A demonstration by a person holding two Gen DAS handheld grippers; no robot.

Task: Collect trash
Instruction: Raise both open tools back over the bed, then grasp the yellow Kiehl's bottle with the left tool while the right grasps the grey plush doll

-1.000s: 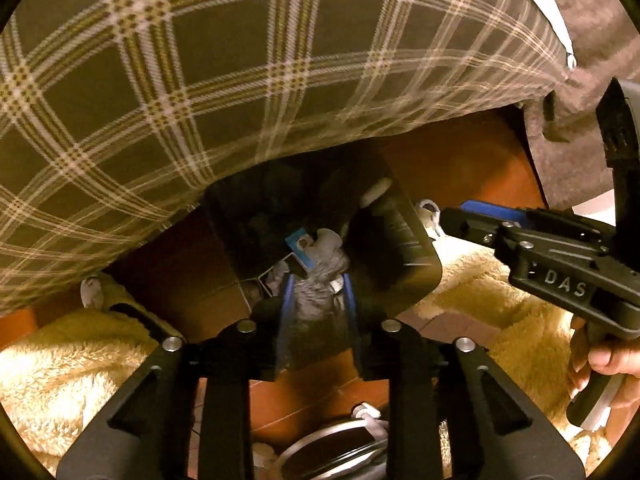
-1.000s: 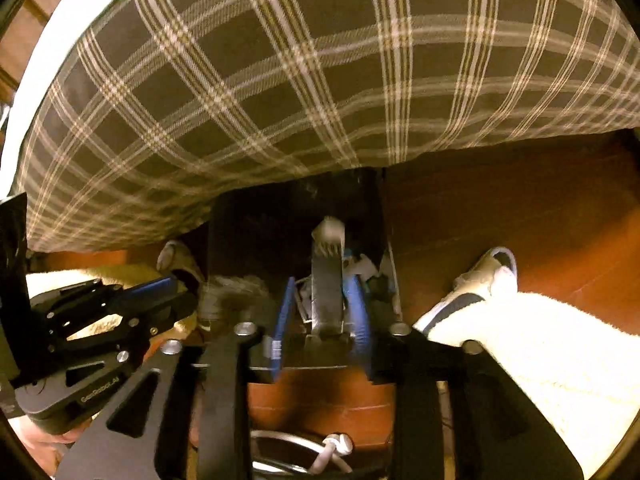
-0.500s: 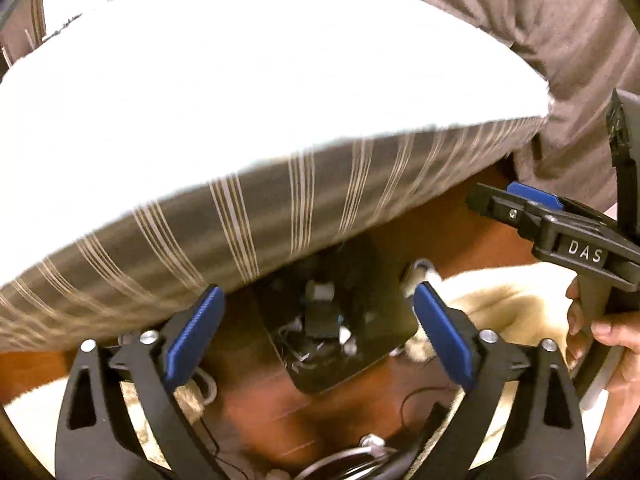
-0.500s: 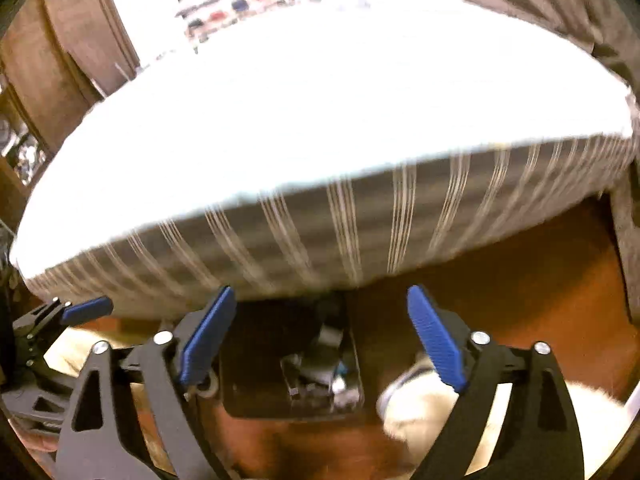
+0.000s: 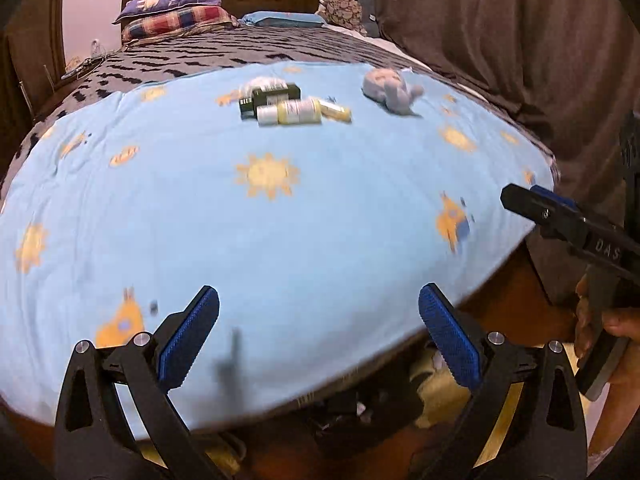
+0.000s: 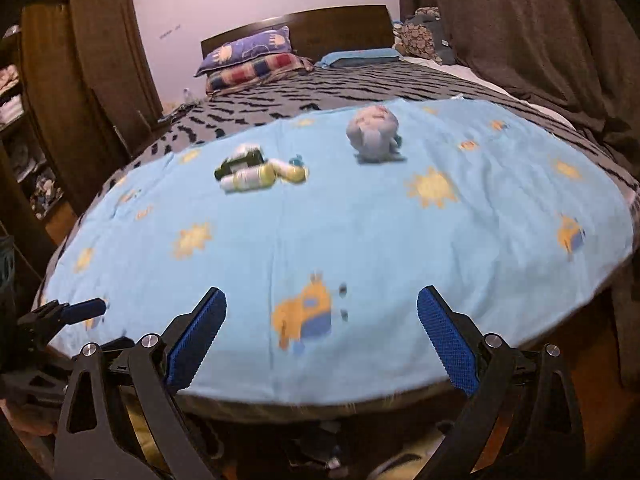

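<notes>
The trash sits in a loose cluster on the light blue sheet [image 5: 304,240] of the bed, well ahead of both claws: a dark box [image 5: 269,98], a pale bottle [image 5: 289,113] lying on its side just in front of it, and a small yellow piece [image 5: 338,111] touching the bottle's end, with a crumpled grey-blue wad [image 5: 390,90] apart to their right. They lie flat on the soft sheet, probably because they were simply dropped there, so each would have to be lifted off a yielding surface. The left claw [image 5: 318,340] is spread wide with nothing between its blue pads [image 5: 188,340], pointing over the near edge of the bed toward the cluster. The right claw [image 6: 322,340] is a touch short of full spread, its jaws opening and likewise empty; it appears to the right of the left one, gripped by a hand [image 5: 604,320]. Both seem readied for a fresh pickup. Below them, at the foot of the bed, a dark container [image 5: 360,412] shows dimly, its contents unclear.
</notes>
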